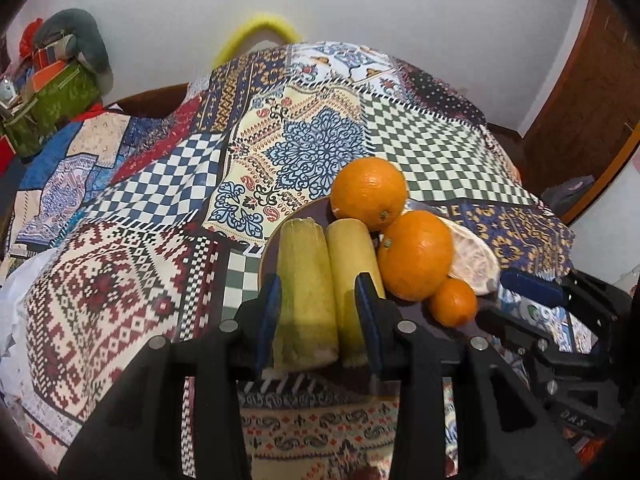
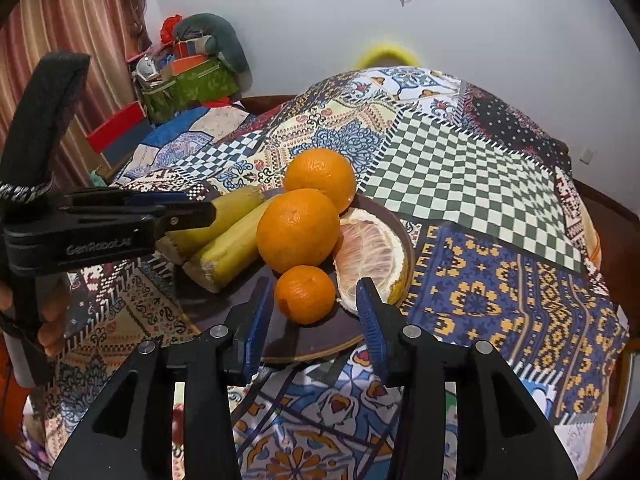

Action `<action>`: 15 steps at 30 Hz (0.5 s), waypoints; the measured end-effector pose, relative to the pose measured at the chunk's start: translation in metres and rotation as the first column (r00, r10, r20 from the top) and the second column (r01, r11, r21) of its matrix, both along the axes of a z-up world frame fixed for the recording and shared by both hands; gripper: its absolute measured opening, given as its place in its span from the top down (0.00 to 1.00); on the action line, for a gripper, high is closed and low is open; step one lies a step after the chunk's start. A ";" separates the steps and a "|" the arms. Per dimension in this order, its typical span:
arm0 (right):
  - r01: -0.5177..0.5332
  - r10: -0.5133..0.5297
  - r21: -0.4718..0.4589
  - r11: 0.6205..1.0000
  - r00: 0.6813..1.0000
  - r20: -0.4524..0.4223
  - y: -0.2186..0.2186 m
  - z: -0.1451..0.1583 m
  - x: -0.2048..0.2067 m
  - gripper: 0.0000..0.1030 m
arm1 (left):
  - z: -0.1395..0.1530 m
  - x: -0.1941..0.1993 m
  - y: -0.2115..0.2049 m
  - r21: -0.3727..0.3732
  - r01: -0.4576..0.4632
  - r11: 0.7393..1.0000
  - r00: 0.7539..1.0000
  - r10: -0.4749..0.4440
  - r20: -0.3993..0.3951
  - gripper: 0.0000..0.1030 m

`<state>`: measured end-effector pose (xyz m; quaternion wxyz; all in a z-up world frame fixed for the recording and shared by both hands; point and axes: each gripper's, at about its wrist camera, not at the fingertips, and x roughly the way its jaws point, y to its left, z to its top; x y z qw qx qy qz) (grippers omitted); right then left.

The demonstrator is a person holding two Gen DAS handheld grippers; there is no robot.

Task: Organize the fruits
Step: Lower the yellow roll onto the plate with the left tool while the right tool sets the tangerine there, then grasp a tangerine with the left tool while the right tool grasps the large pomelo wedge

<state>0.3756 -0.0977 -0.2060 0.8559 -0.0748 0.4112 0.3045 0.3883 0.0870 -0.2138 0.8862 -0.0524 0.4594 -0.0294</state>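
A dark plate (image 2: 312,340) on the patchwork cloth holds two yellow-green sugarcane pieces (image 1: 308,292) (image 2: 228,248), two big oranges (image 1: 370,192) (image 1: 416,254) (image 2: 320,178) (image 2: 298,230), a small orange (image 1: 454,302) (image 2: 306,294) and a peeled pomelo piece (image 1: 474,260) (image 2: 372,252). My left gripper (image 1: 318,292) is open with its jaws either side of the two sugarcane pieces; it also shows in the right wrist view (image 2: 192,212). My right gripper (image 2: 316,294) is open, jaws flanking the small orange without touching. It also shows at the left wrist view's right edge (image 1: 528,286).
The patchwork cloth (image 1: 160,216) (image 2: 500,208) covers the table. A green box (image 1: 60,100) (image 2: 188,88) with clutter and a grey cushion stand at the far left. A wooden door (image 1: 580,92) is at right, a curtain (image 2: 80,40) at left.
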 end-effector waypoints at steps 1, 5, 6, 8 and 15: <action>0.001 -0.001 0.000 1.000 1.000 0.005 -0.001 0.003 -0.002 0.62 | 0.003 -0.005 -0.001 0.001 0.003 1.000 1.000 -0.003 0.006 0.64; 0.005 -0.005 0.002 1.000 1.000 0.029 -0.007 0.017 -0.016 0.62 | 0.020 -0.032 -0.004 -0.020 0.008 1.000 0.999 -0.008 0.036 0.64; 0.007 -0.007 0.004 1.000 0.999 0.033 -0.008 0.021 -0.020 0.62 | 0.024 -0.038 -0.004 -0.021 0.008 1.000 0.999 -0.007 0.044 0.64; 0.010 -0.011 0.011 1.000 0.999 0.041 -0.012 0.029 -0.028 0.62 | 0.035 -0.052 -0.004 -0.021 0.009 1.000 0.998 -0.008 0.064 0.64; 0.004 -0.006 0.016 1.000 0.996 0.085 -0.018 0.055 -0.063 0.60 | 0.062 -0.103 -0.005 -0.031 0.002 1.000 0.993 0.001 0.114 0.62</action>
